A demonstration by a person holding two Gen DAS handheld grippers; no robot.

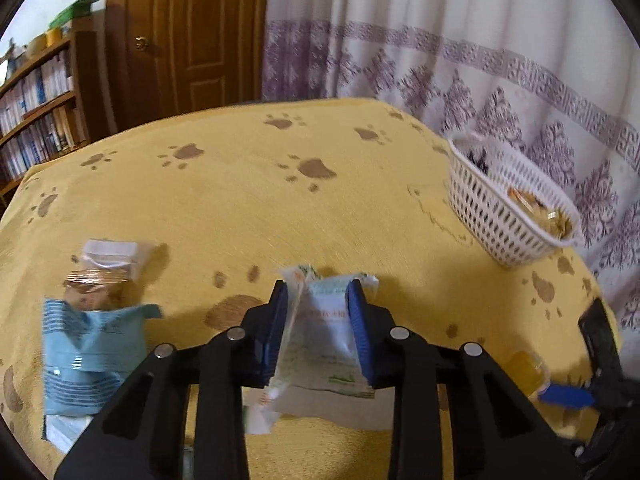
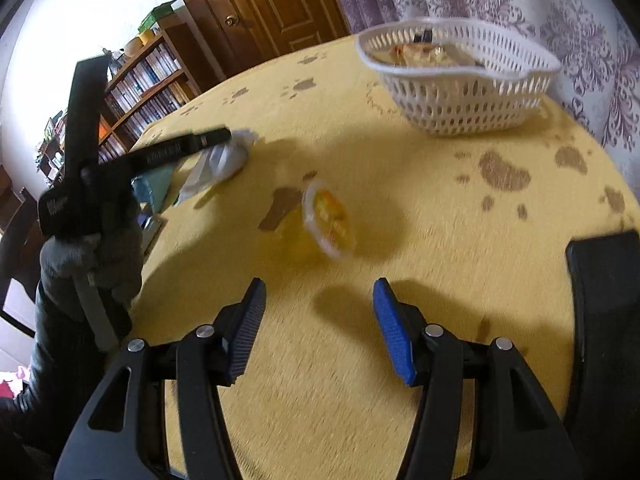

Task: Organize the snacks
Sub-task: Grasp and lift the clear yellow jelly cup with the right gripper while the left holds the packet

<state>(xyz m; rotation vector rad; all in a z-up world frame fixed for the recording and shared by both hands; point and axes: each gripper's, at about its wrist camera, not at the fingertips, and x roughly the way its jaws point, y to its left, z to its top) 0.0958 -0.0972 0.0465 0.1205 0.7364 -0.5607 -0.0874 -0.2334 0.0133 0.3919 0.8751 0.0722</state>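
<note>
- A white packet [image 1: 326, 344] is clenched between the blue pads of the left tool [image 1: 322, 328], just above the yellow table [image 1: 248, 208].
- The right tool [image 2: 320, 320] is held released, with nothing between its pads.
- A jelly cup [image 2: 326, 220] is seen lying on the table ahead of it.
- A white basket [image 2: 460, 80] is placed at the far right edge, with snacks inside.
- A blue packet [image 1: 92, 356] is laid at the left.

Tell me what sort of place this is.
Most likely a room in a home, perhaps a living or dining room: a table under a yellow paw-print cloth, a wooden bookshelf packed with books, a panelled wooden door and patterned curtains.
</note>
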